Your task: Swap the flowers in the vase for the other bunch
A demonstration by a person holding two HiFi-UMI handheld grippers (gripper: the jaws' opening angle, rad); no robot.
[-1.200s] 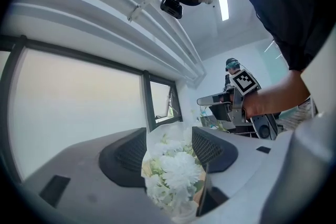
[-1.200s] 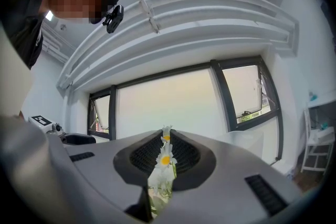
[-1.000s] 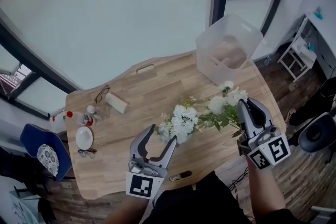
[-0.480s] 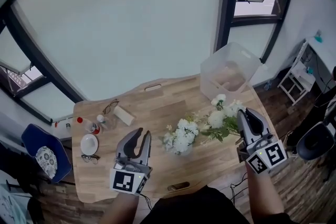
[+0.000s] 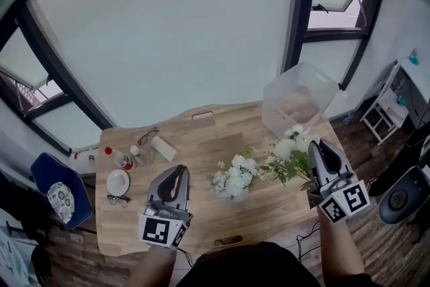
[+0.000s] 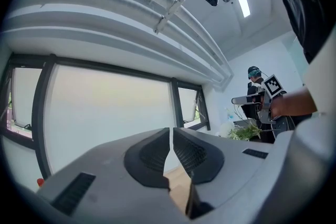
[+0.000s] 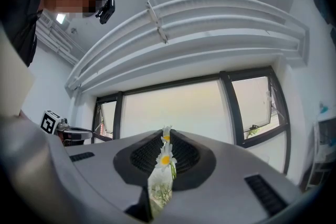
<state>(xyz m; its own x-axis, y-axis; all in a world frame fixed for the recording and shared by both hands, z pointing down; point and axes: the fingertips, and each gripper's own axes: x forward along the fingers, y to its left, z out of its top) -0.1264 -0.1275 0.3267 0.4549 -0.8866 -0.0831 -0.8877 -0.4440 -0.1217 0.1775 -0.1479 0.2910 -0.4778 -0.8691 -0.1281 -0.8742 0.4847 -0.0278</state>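
Note:
A bunch of white flowers (image 5: 235, 177) stands in a small vase near the middle of the wooden table (image 5: 195, 144). My left gripper (image 5: 180, 171) hangs to the left of it, apart from it, jaws shut with nothing between them (image 6: 170, 139). My right gripper (image 5: 316, 146) is raised at the right and shut on the stems of a second bunch (image 5: 287, 152) of white blooms and green leaves. Small daisies (image 7: 166, 159) show between its pads in the right gripper view. The left gripper view catches the right gripper (image 6: 261, 100) and that bunch (image 6: 242, 132) far off.
A clear plastic bin (image 5: 297, 99) stands at the table's far right corner. At the left end are a red-capped bottle (image 5: 115, 156), a white bowl (image 5: 117, 181), glasses (image 5: 146, 138) and a pale roll (image 5: 163, 147). A blue chair (image 5: 57, 197) is left of the table. Big windows lie beyond.
My left gripper's jaws went from wide open to shut, and it drew back leftward away from the vase. The right gripper lifted its bunch slightly.

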